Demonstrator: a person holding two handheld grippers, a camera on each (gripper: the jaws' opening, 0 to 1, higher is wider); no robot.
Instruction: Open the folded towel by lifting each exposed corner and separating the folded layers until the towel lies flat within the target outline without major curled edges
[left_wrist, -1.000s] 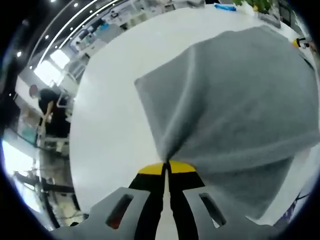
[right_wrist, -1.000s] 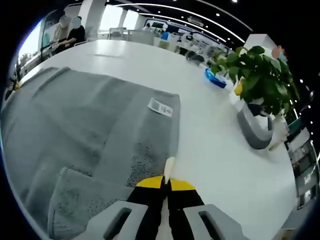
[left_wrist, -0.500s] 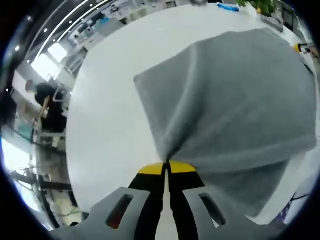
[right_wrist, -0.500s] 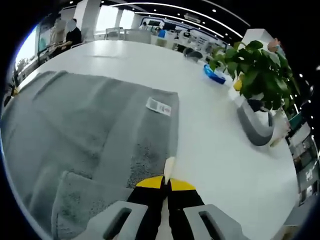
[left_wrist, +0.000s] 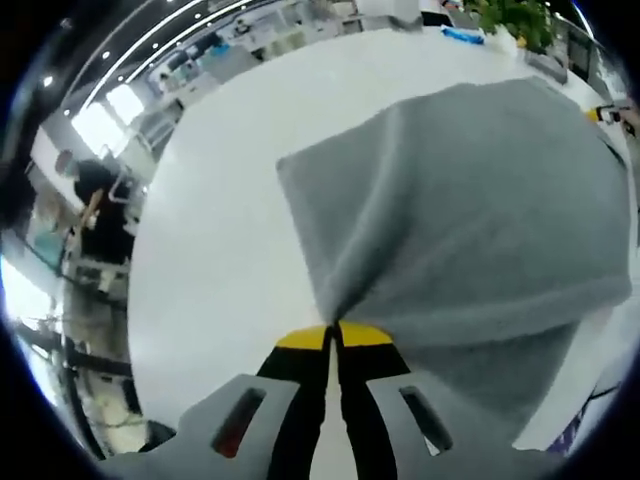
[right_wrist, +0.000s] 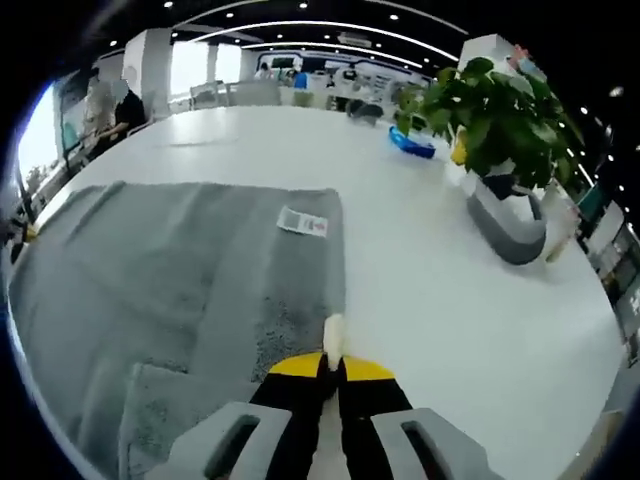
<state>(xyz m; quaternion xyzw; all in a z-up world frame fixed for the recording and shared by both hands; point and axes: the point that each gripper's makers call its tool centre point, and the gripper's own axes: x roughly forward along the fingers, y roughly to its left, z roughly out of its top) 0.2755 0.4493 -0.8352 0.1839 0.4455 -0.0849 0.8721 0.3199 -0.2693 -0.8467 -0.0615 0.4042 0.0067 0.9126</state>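
Observation:
A grey towel spreads over the white table. In the left gripper view my left gripper is shut on a corner of it, and the cloth rises in a taut fan from the jaws toward the far right. In the right gripper view the same grey towel lies mostly flat, with a white care label near its far edge and a folded-over layer at the near left. My right gripper is shut on the towel's near right corner, whose pale tip sticks up between the jaws.
A potted green plant in a grey pot stands on the table at the right. A blue dish lies behind it. People stand beyond the table's far left edge. Bare white tabletop lies right of the towel.
Both grippers stay shut on their towel corners. The right gripper view has tilted, so the towel looks flatter and more stretched. The left gripper view has shifted slightly.

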